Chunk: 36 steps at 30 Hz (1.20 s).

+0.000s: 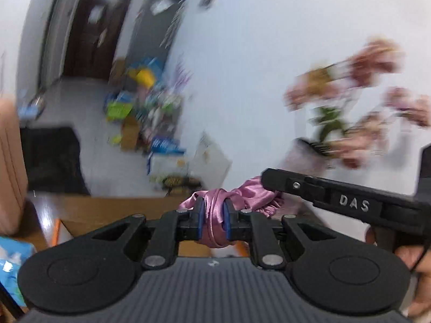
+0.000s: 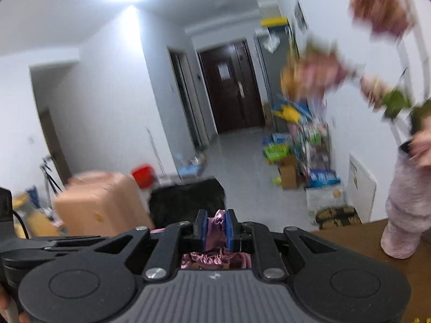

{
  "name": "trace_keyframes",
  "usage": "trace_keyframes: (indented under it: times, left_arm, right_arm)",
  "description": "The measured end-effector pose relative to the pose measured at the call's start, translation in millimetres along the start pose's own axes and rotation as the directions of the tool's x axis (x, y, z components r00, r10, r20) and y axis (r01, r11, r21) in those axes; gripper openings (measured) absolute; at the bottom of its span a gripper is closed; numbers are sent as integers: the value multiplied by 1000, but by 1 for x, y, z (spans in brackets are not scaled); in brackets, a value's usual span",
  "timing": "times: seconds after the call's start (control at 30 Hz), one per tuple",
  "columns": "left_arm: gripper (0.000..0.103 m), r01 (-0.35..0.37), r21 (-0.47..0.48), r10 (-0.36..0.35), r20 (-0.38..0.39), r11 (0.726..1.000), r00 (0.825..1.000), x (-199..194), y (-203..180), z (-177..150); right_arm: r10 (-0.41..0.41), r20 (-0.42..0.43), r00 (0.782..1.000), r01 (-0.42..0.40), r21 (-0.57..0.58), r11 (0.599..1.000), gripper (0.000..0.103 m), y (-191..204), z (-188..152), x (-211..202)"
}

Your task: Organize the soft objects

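Between the pads: pink satin cloth (image 1: 215, 210)
Left gripper (image 1: 212, 212): clamped on the cloth
Right gripper (image 2: 216, 228): clamped on it too, coming from 3 o'clock in the left view
Table (image 1: 113, 210): below the cloth

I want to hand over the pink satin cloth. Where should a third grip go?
Hedged: take the pink satin cloth on the bunched span between the left tongs and right tongs, from above. Both ends are already pinched, so only that middle span is free.
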<state>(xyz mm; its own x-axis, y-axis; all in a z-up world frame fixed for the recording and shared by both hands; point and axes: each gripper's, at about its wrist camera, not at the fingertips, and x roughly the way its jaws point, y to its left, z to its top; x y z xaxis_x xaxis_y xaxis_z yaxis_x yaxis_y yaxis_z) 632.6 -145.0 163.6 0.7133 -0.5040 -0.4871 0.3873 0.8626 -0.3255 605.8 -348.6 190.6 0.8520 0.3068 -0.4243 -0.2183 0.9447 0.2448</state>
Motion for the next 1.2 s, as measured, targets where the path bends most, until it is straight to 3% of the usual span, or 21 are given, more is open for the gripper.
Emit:
trace_keyframes:
  times: [0.13, 0.27, 0.4, 0.47, 0.53, 0.63, 0.77, 0.83, 0.97, 1.03, 1.1, 1.2]
  left_arm:
    - [14, -76, -48, 69, -142, 996, 987, 92, 36, -21]
    - [14, -134, -40, 121, -234, 990, 965, 142, 57, -43]
    - [18, -175, 39, 179, -263, 984, 948, 149, 67, -61]
    - [35, -217, 56, 224, -242, 975, 944, 141, 69, -65]
    - [37, -216, 46, 221, -225, 975, 949, 132, 72, -62]
    - [55, -235, 79, 245, -178, 969, 953, 109, 66, -51]
    - [65, -267, 138, 283, -109, 954, 953, 67, 47, -31]
    - [75, -290, 156, 304, -69, 944, 950, 44, 39, -24]
    - [84, -384, 171, 388, 11, 907, 922, -8, 30, -17]
    - [97, -426, 162, 420, 73, 890, 905, -33, 26, -18]
    - [100, -473, 151, 450, 162, 868, 878, -63, 21, -25]
    - [103, -497, 163, 458, 226, 853, 860, -94, 9, -33]
  right_arm:
    - [-35, -141, 989, 40, 29, 999, 12, -31, -23, 96]
    - [-42, -240, 970, 62, 73, 995, 11, -54, -56, 156]
    - [-33, -329, 944, 71, 103, 992, 13, -60, -82, 187]
    - [-43, -347, 937, 80, 92, 993, 20, -57, -87, 194]
    - [-42, -344, 938, 78, 93, 993, 32, -53, -88, 192]
    - [-32, -326, 945, 71, 110, 991, 40, -54, -84, 175]
    - [-47, -286, 957, 66, 56, 996, 43, -42, -63, 131]
    - [-69, -249, 966, 77, 22, 997, 53, -34, -50, 102]
    - [-158, -159, 975, 151, -55, 987, 68, -17, -37, 40]
    - [-230, -93, 969, 218, -117, 969, 90, -5, -36, 9]
    - [-282, 21, 959, 281, -177, 943, 98, 7, -41, -22]
    - [-299, 126, 946, 320, -212, 923, 99, 23, -47, -57]
